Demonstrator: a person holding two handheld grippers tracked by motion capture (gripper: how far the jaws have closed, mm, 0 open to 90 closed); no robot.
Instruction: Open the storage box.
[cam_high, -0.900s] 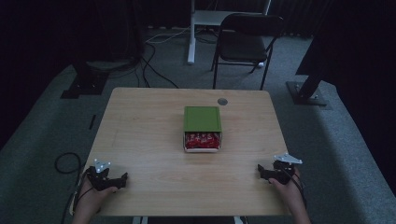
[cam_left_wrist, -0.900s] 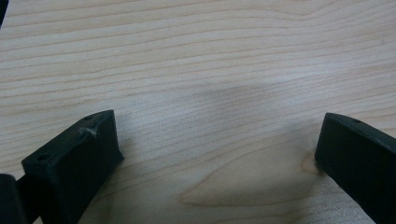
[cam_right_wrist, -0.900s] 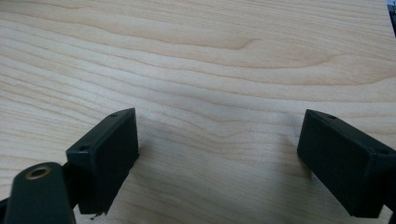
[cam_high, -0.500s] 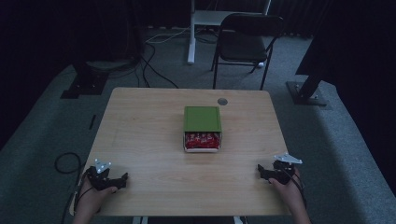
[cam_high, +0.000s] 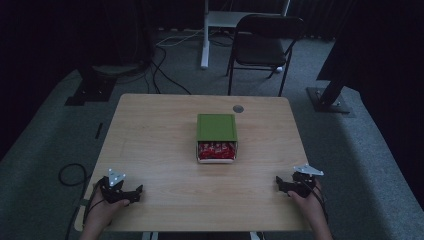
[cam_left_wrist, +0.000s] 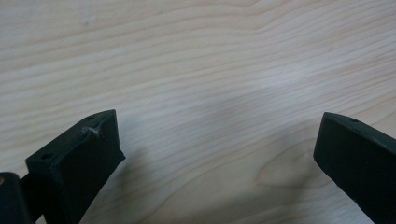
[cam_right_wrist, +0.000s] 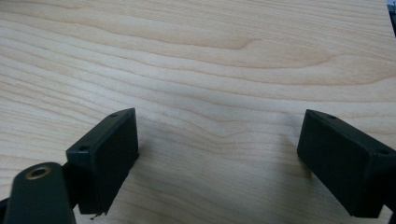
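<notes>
Far left of the high view, off the table: a loop of dark cable (cam_high: 70, 175) on the grey carpet, and further back a black stand base (cam_high: 90, 92) w/ more cables trailing around it.

Then the left gripper (cam_high: 131, 193), sitting at the near-left corner of the wooden table (cam_high: 150, 130), held in the person's left hand (cam_high: 102, 212). It's got the grey 3-cornered plate on top, pointing roughly toward the table's middle. In the left gripper view the jaws are wide apart w/ nothing but bare wood grain btwn them, tips low over the tabletop or resting on it, can't tell which.

Middle of the table: a small box (cam_high: 216, 140), green lid (cam_high: 216, 127) slid partway back so the near end is uncovered. Inside you can see red wrapped packets (cam_high: 216, 149), prob snacks, too small to read the print. Box is well apart from both grippers, roughly centred btwn them but farther up the table. Just behind it, near the far edge, a round grey grommet (cam_high: 238, 108) in the tabletop.

Behind the table: a white post (cam_high: 204, 35) and a black folding chair (cam_high: 265, 42).

Right side: right gripper (cam_high: 280, 186) at the near-right corner in the right hand (cam_high: 310, 205), same grey plate, pointing inward. Right gripper view shows the jaws spread wide too, empty, just tabletop btwn them.

Far right, another black stand base (cam_high: 330, 97) on the carpet.
</notes>
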